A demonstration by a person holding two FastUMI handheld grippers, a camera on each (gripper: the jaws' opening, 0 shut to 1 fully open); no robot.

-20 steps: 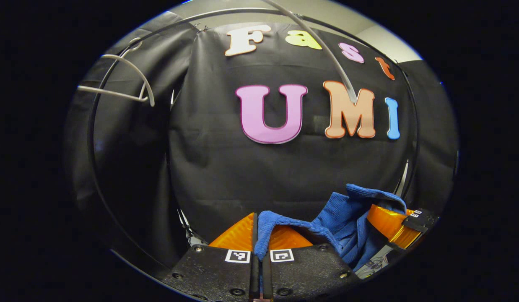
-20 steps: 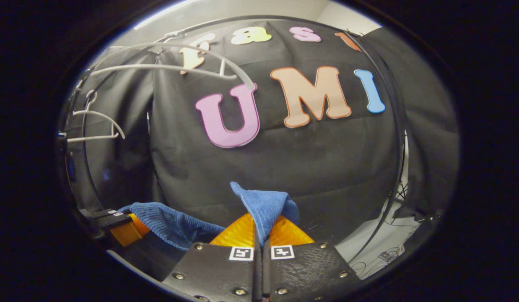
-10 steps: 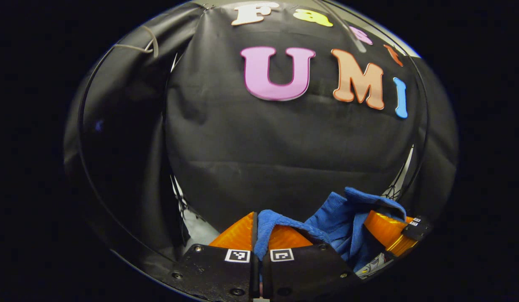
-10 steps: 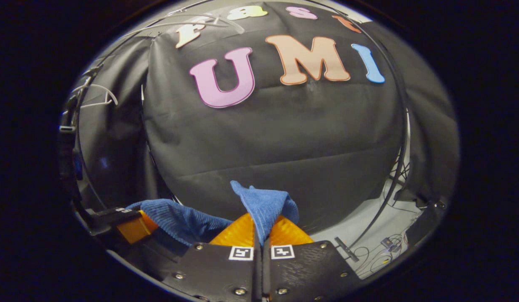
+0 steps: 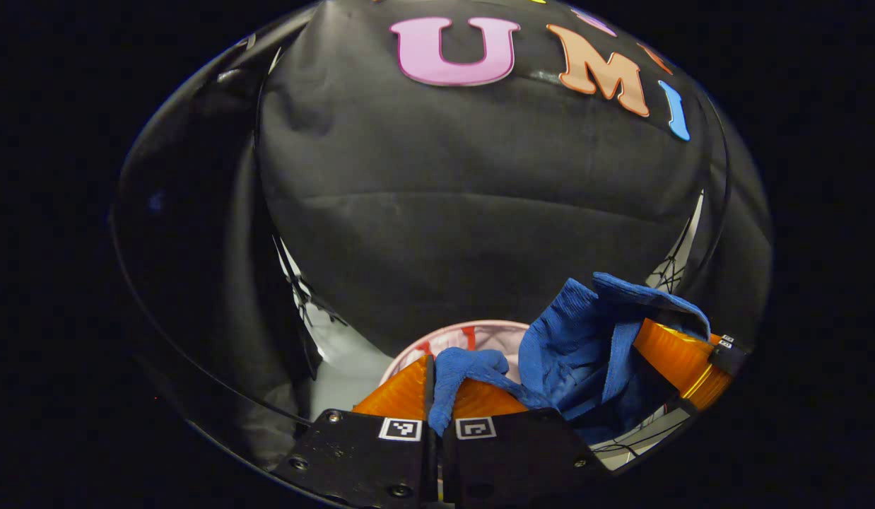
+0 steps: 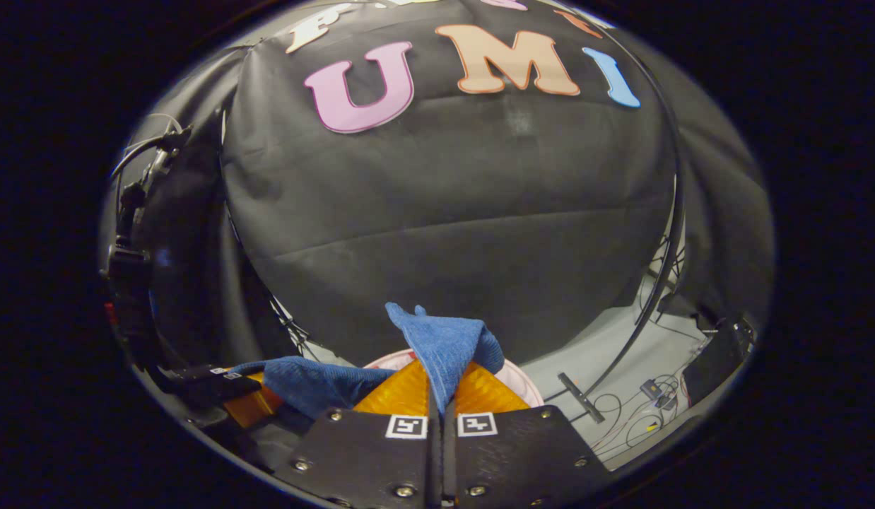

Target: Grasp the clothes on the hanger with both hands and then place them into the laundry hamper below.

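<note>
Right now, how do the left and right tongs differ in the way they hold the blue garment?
In its own view, the left tongs pinch a small rounded fold of the blue garment. The right tongs pinch a taller fold that stands up in a peak. Cloth bunches more thickly near the right tongs, as the left gripper view shows. Both are shut on the garment, above the pale hamper rim.

blue ribbed garment [image 5: 565,346] bunched (held aloft), pale round hamper [image 5: 473,336] below

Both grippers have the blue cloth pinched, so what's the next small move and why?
Probably lower both a little further. The left gripper and right gripper are each shut on the blue ribbed cloth, and the pale round hamper rim sits just beyond and below, so it seems too early to release.
</note>
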